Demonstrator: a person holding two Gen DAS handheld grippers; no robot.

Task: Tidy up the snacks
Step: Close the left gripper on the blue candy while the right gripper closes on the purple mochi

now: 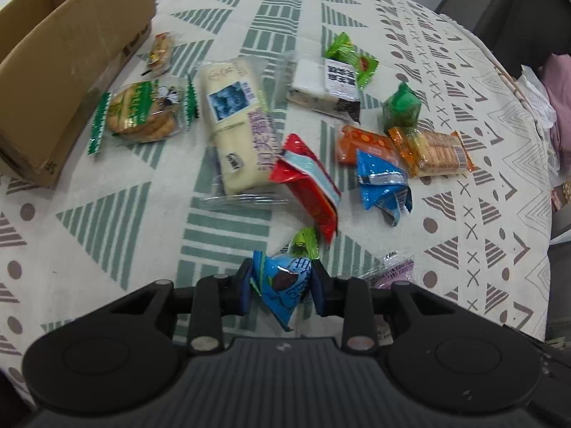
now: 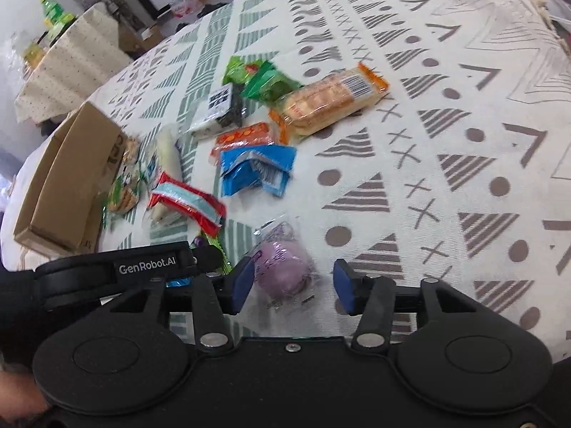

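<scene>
My left gripper [image 1: 282,285] is shut on a small blue snack packet [image 1: 283,285] and holds it just above the patterned tablecloth [image 1: 125,235]. My right gripper [image 2: 294,287] is open, its jaws on either side of a purple round snack in clear wrap [image 2: 282,267] that lies on the cloth; this snack also shows in the left wrist view [image 1: 390,271]. Several snacks lie ahead: a red packet [image 1: 307,185], a blue packet [image 1: 383,185], a long white bread pack [image 1: 237,121], a cookie pack [image 1: 142,114], an orange cracker pack [image 1: 433,151].
An open cardboard box [image 1: 67,53] stands at the far left, also in the right wrist view [image 2: 64,178]. Green packets [image 1: 401,108] and a black-and-white pack [image 1: 328,89] lie further back. The table edge [image 1: 546,235] curves at the right. A second clothed table [image 2: 71,67] stands behind.
</scene>
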